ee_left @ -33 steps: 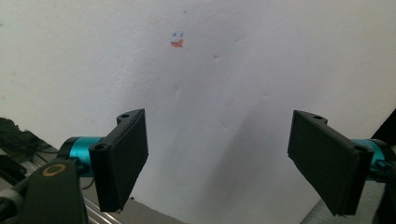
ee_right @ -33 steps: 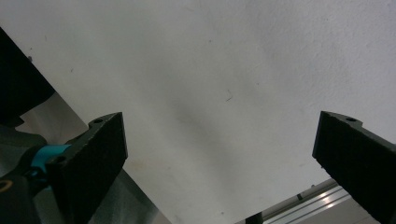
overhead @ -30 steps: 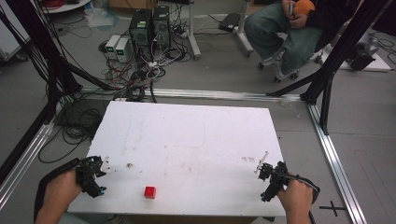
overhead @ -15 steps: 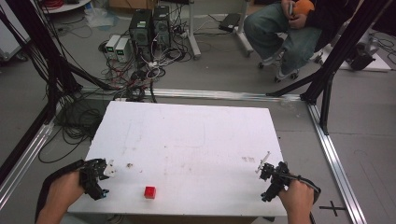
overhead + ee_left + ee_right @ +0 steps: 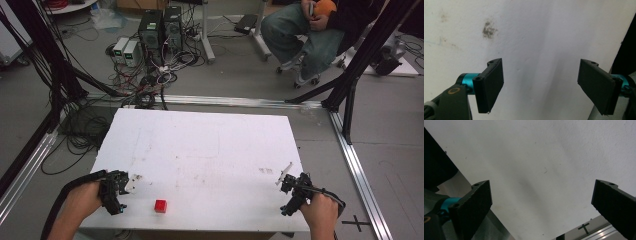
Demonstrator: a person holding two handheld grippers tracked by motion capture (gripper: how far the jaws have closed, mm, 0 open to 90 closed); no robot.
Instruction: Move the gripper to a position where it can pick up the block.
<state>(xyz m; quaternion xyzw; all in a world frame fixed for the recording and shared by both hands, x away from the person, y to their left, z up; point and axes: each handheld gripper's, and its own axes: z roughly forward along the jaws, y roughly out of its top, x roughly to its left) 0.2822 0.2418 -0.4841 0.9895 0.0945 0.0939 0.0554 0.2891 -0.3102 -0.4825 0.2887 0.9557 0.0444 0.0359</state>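
Reach is the question here, and we judge it favours our left side. The small red plastic cube [image 5: 160, 206] sits on the white foam-topped table [image 5: 210, 145] close to its near edge, left of the middle. Our left hand-held gripper [image 5: 116, 192] hovers just beside the table's near left corner, and the cube lies to its right and slightly nearer to us, with bare tabletop between them. In the left gripper view its two black jaws stand wide apart with nothing between them, looking down on a stained patch of white surface, so this gripper [image 5: 540, 86] is released and empty.

Our right hand-held gripper [image 5: 292, 192] rests near the near right corner, well apart from the cube, which lies far to its left. In the right gripper view this gripper [image 5: 549, 210] is likewise spread wide and empty over the table's edge.

The cube is square, so we see no long axis to line up with; we reckon a short sideways sweep of the left gripper would bring the jaws around it.
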